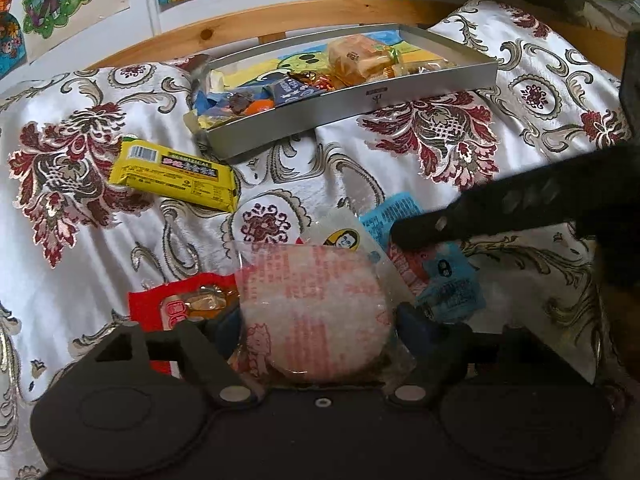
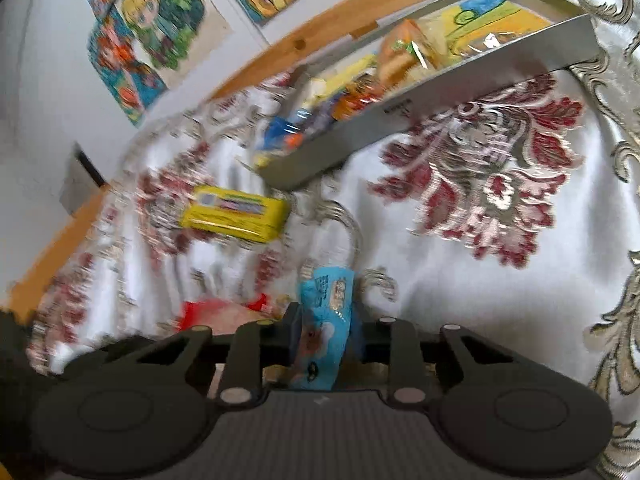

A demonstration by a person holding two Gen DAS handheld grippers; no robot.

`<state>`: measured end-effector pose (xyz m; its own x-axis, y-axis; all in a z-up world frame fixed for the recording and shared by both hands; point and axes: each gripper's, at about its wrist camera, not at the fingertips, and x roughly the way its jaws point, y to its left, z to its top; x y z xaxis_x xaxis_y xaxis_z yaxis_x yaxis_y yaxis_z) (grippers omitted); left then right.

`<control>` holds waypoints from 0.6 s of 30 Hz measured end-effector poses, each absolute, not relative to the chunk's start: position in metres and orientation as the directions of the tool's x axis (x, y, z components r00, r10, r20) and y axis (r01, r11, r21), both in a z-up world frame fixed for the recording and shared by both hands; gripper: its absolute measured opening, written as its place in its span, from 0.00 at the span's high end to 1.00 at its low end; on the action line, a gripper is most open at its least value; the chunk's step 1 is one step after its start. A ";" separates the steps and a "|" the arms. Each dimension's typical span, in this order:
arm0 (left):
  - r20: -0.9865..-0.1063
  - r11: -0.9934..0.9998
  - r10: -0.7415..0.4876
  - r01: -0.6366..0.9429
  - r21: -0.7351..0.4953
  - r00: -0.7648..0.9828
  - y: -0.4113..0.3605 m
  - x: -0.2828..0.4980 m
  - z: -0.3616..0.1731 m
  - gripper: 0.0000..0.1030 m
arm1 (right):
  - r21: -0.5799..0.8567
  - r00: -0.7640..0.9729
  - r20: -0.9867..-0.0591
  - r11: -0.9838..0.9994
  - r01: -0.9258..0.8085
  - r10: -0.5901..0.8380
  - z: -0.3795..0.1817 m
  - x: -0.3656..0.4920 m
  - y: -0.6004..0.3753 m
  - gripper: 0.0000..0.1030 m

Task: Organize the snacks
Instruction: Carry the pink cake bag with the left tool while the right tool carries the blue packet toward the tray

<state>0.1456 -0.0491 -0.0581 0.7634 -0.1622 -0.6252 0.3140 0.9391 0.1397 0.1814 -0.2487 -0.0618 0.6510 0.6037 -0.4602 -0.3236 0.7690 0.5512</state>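
A round pale rice cracker in a clear wrapper with red print (image 1: 316,308) sits between the fingers of the left gripper (image 1: 316,328), which are clamped on its two sides. Under and around it lies a small heap of snacks on the bed: a red packet with a clear window (image 1: 180,304) to the left, touching the cracker's wrapper, and blue packets (image 1: 452,284) to the right.

The right gripper (image 2: 324,336) has its fingers pressed together on a thin light-blue snack packet (image 2: 326,320), held upright between them; in the left wrist view one dark right finger (image 1: 424,232) reaches in over the heap from the right.

Further up the bed a yellow rectangular snack bar in a printed wrapper (image 1: 172,174) lies alone, apart from the heap. Beyond it stands a shallow silver-grey rectangular box (image 1: 360,108) — several wrapped snacks already lie inside, bunched toward its left half.

Everything rests on a white bedspread with dark red and gold floral embroidery (image 1: 440,140). A wooden bed rail (image 1: 240,28) runs behind the box, and colourful drawings (image 1: 44,4) hang on the white wall above.
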 end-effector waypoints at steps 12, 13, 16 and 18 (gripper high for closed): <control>-0.627 0.950 -0.140 0.282 0.132 0.766 -0.045 0.140 -0.057 0.25 | 0.512 0.606 -0.538 0.798 -0.318 0.587 -0.070 0.180 -0.232 0.80; -0.625 0.950 -0.144 0.283 0.129 0.767 -0.044 0.139 -0.056 0.26 | 0.503 0.612 -0.539 0.804 -0.317 0.579 -0.070 0.179 -0.232 0.80; -0.621 0.954 -0.150 0.278 0.113 0.769 -0.043 0.139 -0.054 0.27 | 0.426 0.643 -0.550 0.841 -0.333 0.533 -0.063 0.172 -0.225 0.82; -0.625 0.956 -0.143 0.271 0.113 0.768 -0.041 0.138 -0.054 0.27 | 0.357 0.671 -0.556 0.870 -0.339 0.490 -0.057 0.166 -0.218 0.82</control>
